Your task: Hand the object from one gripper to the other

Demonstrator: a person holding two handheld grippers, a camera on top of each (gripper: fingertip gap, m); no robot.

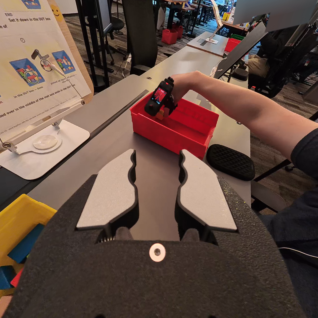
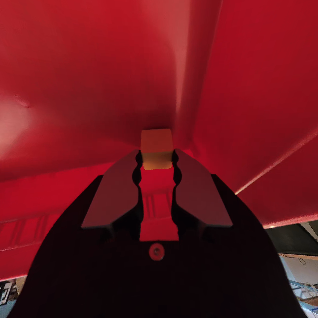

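Right gripper (image 2: 157, 154): my wrist view looks straight into the red bin (image 2: 103, 68), lens close to the inner walls. Fingertips are clamped on an orange block (image 2: 156, 151), one pad on each side of it. The block sits low in a corner of the bin where two walls meet. I cannot tell whether its far face touches the wall or the floor. Red light tints the finger plates.

Left gripper (image 1: 157, 154): jaws spread wide, nothing between them, only bare dark tabletop (image 1: 154, 197) visible through the gap. It hangs above the table, well short of the red bin (image 1: 172, 137).

From the left wrist view, the right gripper (image 1: 161, 115) is tipped down inside the far-left corner of the bin, held by a person's hand (image 1: 182, 86), bare forearm reaching in from the right. Its camera's small screen faces me. The orange block (image 1: 160, 115) shows just beneath the camera body, inside the bin walls.

Other items: a black textured pad (image 1: 230, 162) just beside the bin's near-right corner; a printed instruction sheet (image 1: 34, 60) on a white stand (image 1: 46, 142) at left; a yellow bin (image 1: 20, 223) at lower left holding blue and red blocks (image 1: 24, 246), partly hidden behind the left gripper body.
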